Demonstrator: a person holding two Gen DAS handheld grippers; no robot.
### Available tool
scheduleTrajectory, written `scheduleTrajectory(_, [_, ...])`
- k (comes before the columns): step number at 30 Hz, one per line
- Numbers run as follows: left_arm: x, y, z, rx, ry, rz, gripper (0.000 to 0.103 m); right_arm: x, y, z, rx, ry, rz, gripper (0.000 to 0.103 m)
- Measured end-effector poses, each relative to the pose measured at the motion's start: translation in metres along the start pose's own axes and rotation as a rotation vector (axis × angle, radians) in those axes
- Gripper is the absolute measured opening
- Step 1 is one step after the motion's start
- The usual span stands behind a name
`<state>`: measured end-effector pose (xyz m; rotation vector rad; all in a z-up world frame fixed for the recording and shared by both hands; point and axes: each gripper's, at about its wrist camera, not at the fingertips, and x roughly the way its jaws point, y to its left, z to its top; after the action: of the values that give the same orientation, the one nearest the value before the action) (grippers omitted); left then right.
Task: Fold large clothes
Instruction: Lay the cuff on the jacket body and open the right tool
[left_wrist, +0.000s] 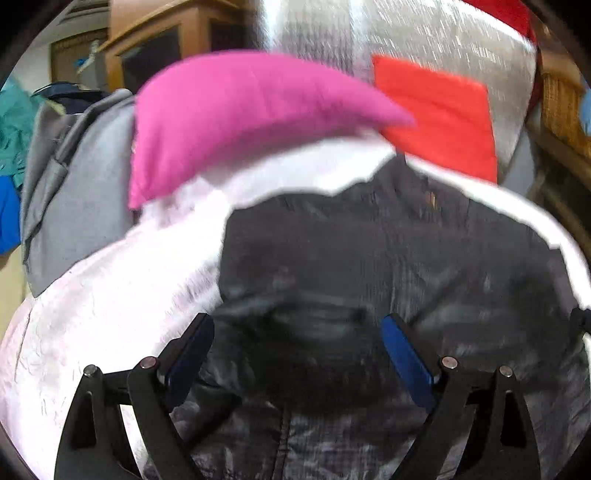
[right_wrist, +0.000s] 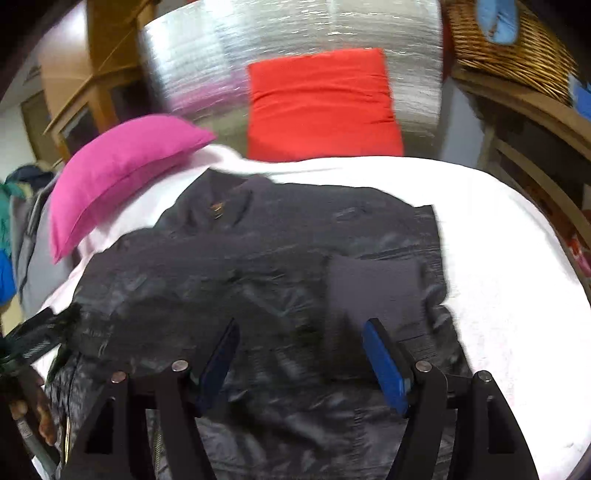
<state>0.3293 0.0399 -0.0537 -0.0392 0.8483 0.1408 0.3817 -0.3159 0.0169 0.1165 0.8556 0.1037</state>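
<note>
A dark, shiny jacket (left_wrist: 369, 240) (right_wrist: 240, 258) lies spread on a white bed sheet (left_wrist: 92, 314) (right_wrist: 517, 258), collar toward the pillows. My left gripper (left_wrist: 295, 321) hangs just above the jacket's middle, jaws wide apart with only fabric below them. The right gripper (right_wrist: 301, 326) is open over the jacket's near right part, beside a matte dark patch (right_wrist: 373, 288). Nothing is pinched by either one. A zip with gold teeth (right_wrist: 68, 424) runs along the jacket's lower left. A hand (right_wrist: 33, 413) shows at the left edge of the right wrist view. Both pictures are motion-blurred.
A pink pillow (left_wrist: 229, 122) (right_wrist: 122, 166) and a red pillow (left_wrist: 439, 114) (right_wrist: 321, 107) lean at the head of the bed against a silver panel (right_wrist: 295, 44). Grey clothes (left_wrist: 74, 195) pile at the left. A wicker basket (right_wrist: 509, 55) sits on a wooden shelf at right.
</note>
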Motion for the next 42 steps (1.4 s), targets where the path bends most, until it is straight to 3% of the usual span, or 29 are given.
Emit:
scheduleTrajectory(5, [0.019,-0.022,-0.014,0.111,0.009,0.086,0.095,0.045,0.017,-0.023,-0.14,0.139,-0.126,0.073])
scheduleTrajectory(8, [0.022,-0.025,-0.011,0.129,0.027,0.085,0.095,0.045,0.022,-0.022,-0.163,0.14,-0.156,0.074])
scheduleTrajectory(11, [0.011,-0.015,0.0,0.091,0.019,0.061,0.095,0.033,0.016,-0.01,-0.118,0.142,-0.117,0.074])
scheduleTrajectory(14, [-0.004,0.001,0.003,0.061,-0.032,0.043,0.094,0.012,0.001,0.01,-0.038,0.07,-0.057,0.075])
scheduleTrajectory(17, [0.019,0.009,-0.001,0.049,0.046,0.046,0.095,0.012,-0.009,0.034,0.01,0.029,-0.069,0.076])
scheduleTrajectory(20, [0.038,0.021,-0.011,0.006,0.072,0.017,0.095,0.043,-0.021,0.046,0.06,0.082,-0.098,0.075])
scheduleTrajectory(21, [0.041,0.027,-0.012,-0.03,0.078,-0.013,0.095,0.062,-0.027,0.045,0.059,0.137,-0.134,0.075])
scheduleTrajectory(23, [0.046,0.036,-0.015,-0.088,0.102,-0.063,0.095,0.089,-0.035,0.039,0.078,0.195,-0.123,0.078])
scheduleTrajectory(27, [0.042,0.049,-0.014,-0.154,0.115,-0.116,0.095,0.082,-0.032,0.04,0.078,0.168,-0.136,0.078])
scheduleTrajectory(29, [0.025,0.064,-0.014,-0.21,0.06,-0.127,0.094,0.061,-0.029,0.04,0.073,0.12,-0.131,0.078])
scheduleTrajectory(32, [0.006,0.079,-0.016,-0.252,0.008,-0.111,0.094,0.026,-0.022,0.033,0.06,0.027,-0.095,0.079])
scheduleTrajectory(34, [0.009,0.081,-0.018,-0.24,0.031,-0.096,0.094,0.014,-0.014,0.025,0.046,0.014,-0.059,0.08])
scheduleTrajectory(36, [0.022,0.08,-0.02,-0.225,0.087,-0.029,0.094,0.012,-0.002,0.015,-0.005,0.03,-0.038,0.08])
scheduleTrajectory(38, [0.039,0.079,-0.027,-0.215,0.182,-0.024,0.094,0.021,0.013,0.003,-0.078,0.064,-0.083,0.08])
scheduleTrajectory(40, [0.038,0.082,-0.026,-0.247,0.174,-0.042,0.094,0.047,0.012,-0.008,-0.1,0.172,-0.118,0.08])
scheduleTrajectory(42, [0.028,0.088,-0.022,-0.263,0.146,-0.062,0.094,0.047,0.009,-0.009,-0.107,0.148,-0.117,0.08])
